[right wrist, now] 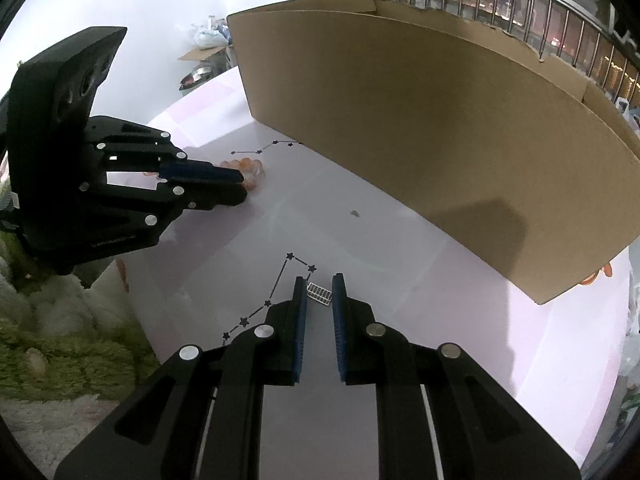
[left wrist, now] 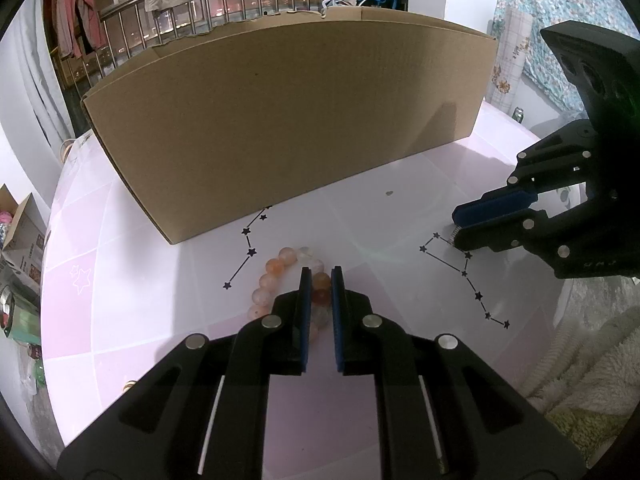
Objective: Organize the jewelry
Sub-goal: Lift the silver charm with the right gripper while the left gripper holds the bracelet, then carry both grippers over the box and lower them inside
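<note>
An orange and clear bead bracelet (left wrist: 276, 280) lies on the pink tabletop (left wrist: 140, 272) in front of a large cardboard box (left wrist: 288, 120). My left gripper (left wrist: 321, 274) stands over it with one side of the bead ring between the narrowly parted jaws; the beads under the fingers are partly hidden. It also shows in the right wrist view (right wrist: 242, 188), with the bracelet (right wrist: 250, 168) behind its tips. My right gripper (right wrist: 319, 280) is slightly open around a small silver ribbed piece (right wrist: 319, 294) lying on the table. In the left wrist view the right gripper (left wrist: 456, 226) sits at the right.
The cardboard box (right wrist: 432, 132) spans the back of the table. Black star constellation prints mark the tabletop (right wrist: 400, 280). A fluffy cream blanket (left wrist: 580, 368) lies past the table's near-right edge. Boxes and clutter (left wrist: 20, 240) stand on the floor at left.
</note>
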`<state>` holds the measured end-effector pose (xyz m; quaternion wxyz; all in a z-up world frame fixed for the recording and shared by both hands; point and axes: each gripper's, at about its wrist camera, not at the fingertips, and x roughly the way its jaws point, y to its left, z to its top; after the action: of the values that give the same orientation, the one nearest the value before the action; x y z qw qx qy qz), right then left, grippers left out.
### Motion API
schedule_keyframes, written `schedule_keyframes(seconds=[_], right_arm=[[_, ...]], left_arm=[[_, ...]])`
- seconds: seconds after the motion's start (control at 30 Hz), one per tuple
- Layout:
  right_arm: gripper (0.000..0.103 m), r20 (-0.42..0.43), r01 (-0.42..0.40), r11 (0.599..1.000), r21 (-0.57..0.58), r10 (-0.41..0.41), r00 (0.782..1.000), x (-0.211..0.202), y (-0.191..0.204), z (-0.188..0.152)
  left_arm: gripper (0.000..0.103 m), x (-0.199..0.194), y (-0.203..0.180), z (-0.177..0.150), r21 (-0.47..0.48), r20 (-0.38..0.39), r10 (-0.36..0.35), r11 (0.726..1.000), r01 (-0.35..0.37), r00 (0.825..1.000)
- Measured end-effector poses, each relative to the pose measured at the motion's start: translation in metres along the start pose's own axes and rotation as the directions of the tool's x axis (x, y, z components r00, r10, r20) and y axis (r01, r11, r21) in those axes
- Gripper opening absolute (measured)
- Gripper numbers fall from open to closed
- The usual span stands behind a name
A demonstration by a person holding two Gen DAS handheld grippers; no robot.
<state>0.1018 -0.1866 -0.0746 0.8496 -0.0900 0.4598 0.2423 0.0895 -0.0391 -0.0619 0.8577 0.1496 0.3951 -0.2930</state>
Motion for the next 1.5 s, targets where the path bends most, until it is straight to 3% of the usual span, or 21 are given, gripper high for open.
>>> schedule_keyframes(seconds=[0.43, 0.7, 0.87, 1.07, 1.17, 1.23, 1.4, 1.5], right_arm=[[0.013, 0.07, 0.015, 0.999, 0.031, -0.017, 0.997, -0.028, -0.009, 0.003], [0.013, 0.168, 0.026, 0.998, 0.049, -0.034, 0.985, -0.066, -0.015, 0.021], [0.013, 0.25, 0.006, 0.999, 0.053, -0.019, 0.968, -0.097, -0.018, 0.044], [0.013, 0.329, -0.032, 0.998, 0.054, 0.013, 0.944, -0.127, -0.04, 0.086], [0.013, 0.311, -0.056, 0.996, 0.074, 0.03, 0.95, -0.123, -0.061, 0.11], [0.013, 0.249, -0.086, 0.99, 0.11, 0.056, 0.967, -0.107, -0.082, 0.13], [0.013, 0.038, -0.108, 0.97, 0.218, 0.103, 0.994, -0.052, -0.118, 0.162], [0.013, -0.072, -0.103, 0.954, 0.282, 0.128, 0.989, -0.02, -0.136, 0.171]], left_arm=[[0.008, -0.011, 0.003, 0.0, -0.007, 0.043, 0.003, 1.0, -0.003, 0.999], [0.008, -0.05, 0.018, 0.01, -0.083, 0.142, -0.014, 0.996, 0.026, 0.99], [0.008, -0.089, 0.027, 0.028, -0.104, 0.231, -0.054, 0.991, 0.08, 0.971], [0.008, -0.133, 0.036, 0.075, -0.076, 0.361, -0.093, 0.989, 0.129, 0.928], [0.008, -0.133, 0.041, 0.103, -0.063, 0.385, -0.112, 0.987, 0.147, 0.916], [0.008, -0.12, 0.042, 0.119, -0.055, 0.367, -0.11, 0.989, 0.14, 0.924], [0.008, -0.051, 0.049, 0.155, -0.094, 0.19, -0.15, 0.981, 0.17, 0.97], [0.008, -0.008, 0.055, 0.167, -0.151, 0.071, -0.193, 0.968, 0.202, 0.979]])
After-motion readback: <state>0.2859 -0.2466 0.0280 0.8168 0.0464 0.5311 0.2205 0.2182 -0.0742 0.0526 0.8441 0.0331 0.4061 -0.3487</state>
